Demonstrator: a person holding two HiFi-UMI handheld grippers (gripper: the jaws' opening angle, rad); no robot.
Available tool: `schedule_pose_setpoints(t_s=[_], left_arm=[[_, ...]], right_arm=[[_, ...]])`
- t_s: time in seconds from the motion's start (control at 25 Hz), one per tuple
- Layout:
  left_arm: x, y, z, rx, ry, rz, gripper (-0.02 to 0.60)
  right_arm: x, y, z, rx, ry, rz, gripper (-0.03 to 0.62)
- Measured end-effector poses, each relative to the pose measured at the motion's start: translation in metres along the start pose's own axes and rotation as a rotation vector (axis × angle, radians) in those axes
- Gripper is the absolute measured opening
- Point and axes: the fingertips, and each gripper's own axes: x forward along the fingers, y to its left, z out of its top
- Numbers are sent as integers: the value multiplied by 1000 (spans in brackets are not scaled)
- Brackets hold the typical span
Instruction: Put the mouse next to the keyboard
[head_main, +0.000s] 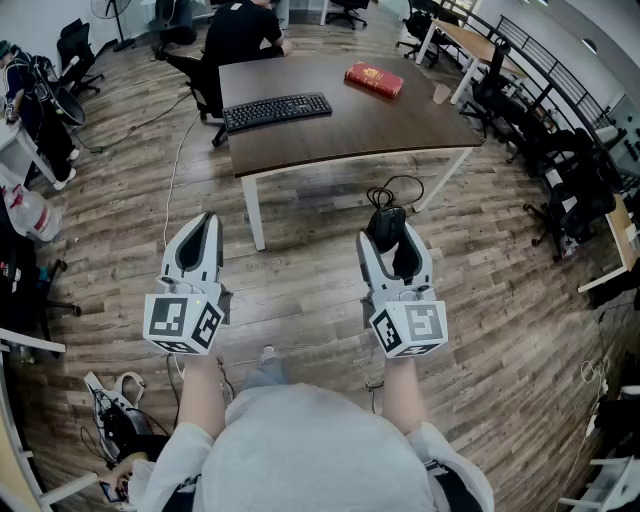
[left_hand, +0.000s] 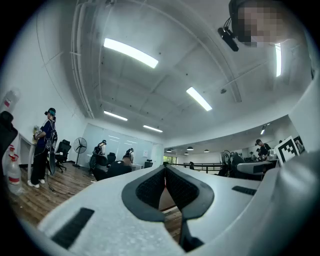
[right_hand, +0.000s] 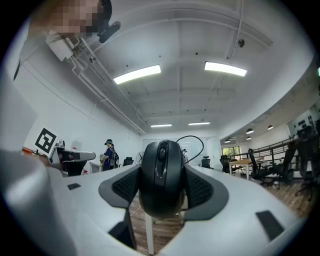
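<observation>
A black wired mouse (head_main: 386, 226) is clamped between the pads of my right gripper (head_main: 388, 238), its cable looping up ahead of it; in the right gripper view the mouse (right_hand: 161, 176) fills the gap between both pads. My left gripper (head_main: 199, 240) hangs level with it on the left, jaws together with nothing between them, as its own view shows (left_hand: 165, 187). Both are held over the wooden floor, well short of the dark brown table (head_main: 400, 125). The black keyboard (head_main: 277, 111) lies on the table's left part.
A red book (head_main: 374, 79) and a small cup (head_main: 441, 94) sit on the table's right half. A person in black sits at the table's far left corner (head_main: 240, 30). Office chairs (head_main: 560, 215) stand to the right, and more desks line the room's edges.
</observation>
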Motion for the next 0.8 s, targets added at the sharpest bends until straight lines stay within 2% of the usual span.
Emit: schedule_pose_setpoints(t_s=[0.44,0.8], left_arm=[[15,19,2,-6,-5,6,11],[36,52,1,-6,-17,4,11]], right_arm=[[25,3,-1,0,-5,0,256],[57,5,-5,29,-33,-21,256]])
